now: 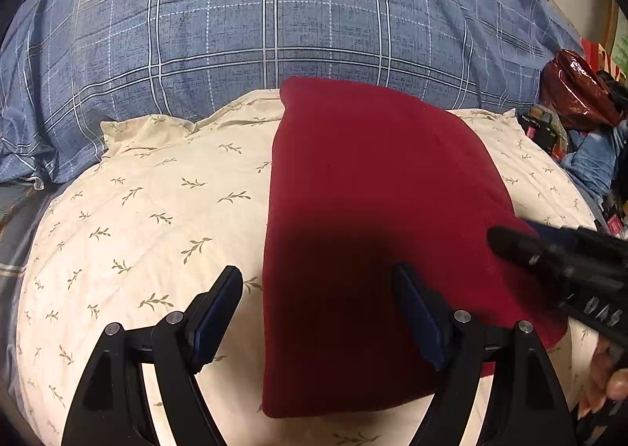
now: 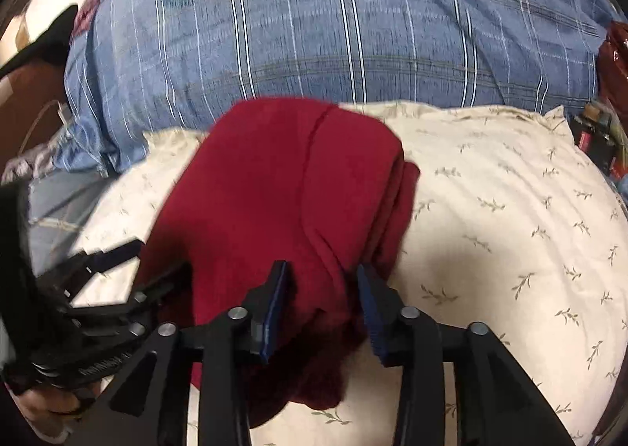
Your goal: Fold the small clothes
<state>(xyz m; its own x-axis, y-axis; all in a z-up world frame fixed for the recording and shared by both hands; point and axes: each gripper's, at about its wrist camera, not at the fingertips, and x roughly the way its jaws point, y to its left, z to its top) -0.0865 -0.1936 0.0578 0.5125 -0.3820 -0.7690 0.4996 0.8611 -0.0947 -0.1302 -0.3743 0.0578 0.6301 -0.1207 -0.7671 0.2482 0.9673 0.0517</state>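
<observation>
While the folded red cloth lies on the cream pillow, left tongs spread wide, right tongs part-open around its edge, pulling away roughly could drag the fold open.

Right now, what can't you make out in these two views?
- Near end of the red garment: right wrist view, behind the right tool; grip unclear.
- Right tool tips: left wrist view, blurred, cut by the edge.
- Clutter past the cream pillow: left wrist view, small, at the rim.
</observation>
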